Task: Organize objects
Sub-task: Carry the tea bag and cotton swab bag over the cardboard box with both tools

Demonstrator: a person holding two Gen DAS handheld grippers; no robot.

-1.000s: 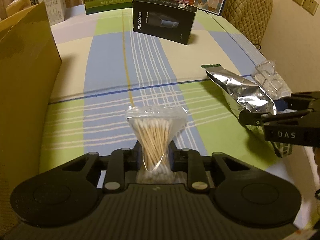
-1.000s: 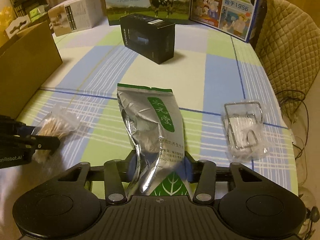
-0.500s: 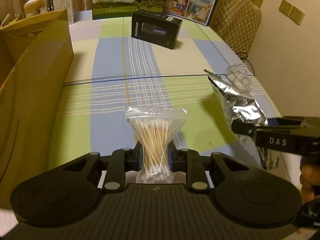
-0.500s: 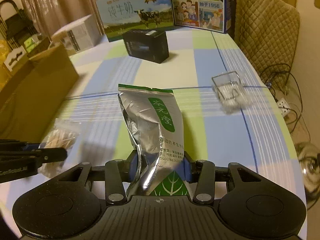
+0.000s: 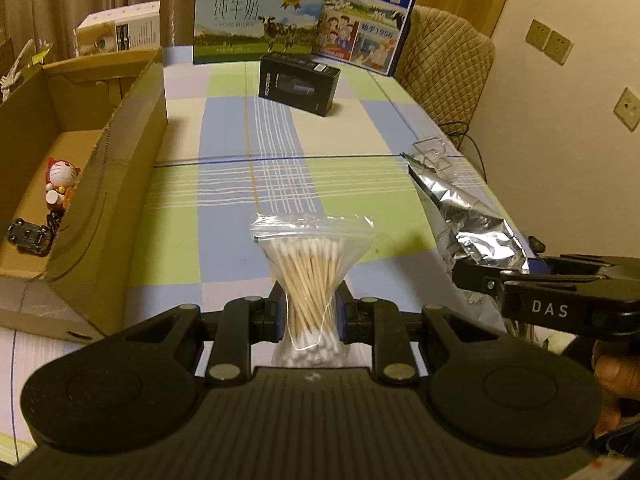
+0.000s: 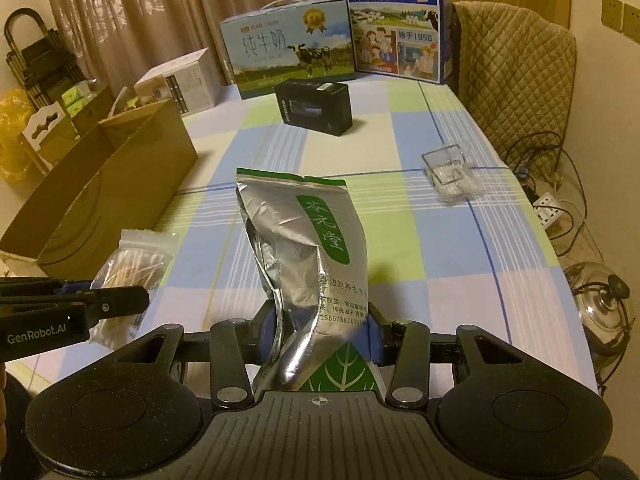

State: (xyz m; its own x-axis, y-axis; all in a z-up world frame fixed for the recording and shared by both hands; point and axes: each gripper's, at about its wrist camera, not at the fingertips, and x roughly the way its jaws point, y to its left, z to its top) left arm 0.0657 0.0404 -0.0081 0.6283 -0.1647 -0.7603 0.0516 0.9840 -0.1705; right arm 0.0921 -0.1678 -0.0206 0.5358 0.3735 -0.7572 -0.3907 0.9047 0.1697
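My left gripper (image 5: pixel 308 312) is shut on a clear bag of cotton swabs (image 5: pixel 310 268) and holds it above the checked tablecloth. My right gripper (image 6: pixel 320 332) is shut on a silver foil pouch with a green label (image 6: pixel 308 248), also held above the table. The pouch shows at the right of the left wrist view (image 5: pixel 468 216). The swab bag shows at the left of the right wrist view (image 6: pixel 132 264). An open cardboard box (image 5: pixel 92 184) stands at the left, holding a small cat figure (image 5: pixel 60 180) and a dark toy car (image 5: pixel 28 236).
A black product box (image 5: pixel 298 88) lies mid-table. A clear plastic case (image 6: pixel 450 178) lies at the right. Two milk cartons (image 6: pixel 288 48) and a white box (image 6: pixel 180 84) stand at the far edge. A quilted chair (image 6: pixel 516 64), cables and a pot lid (image 6: pixel 600 304) are off the table's right side.
Both grippers have lifted and pulled back with their loads. The view now looks down into the cardboard box, and more of the room shows.
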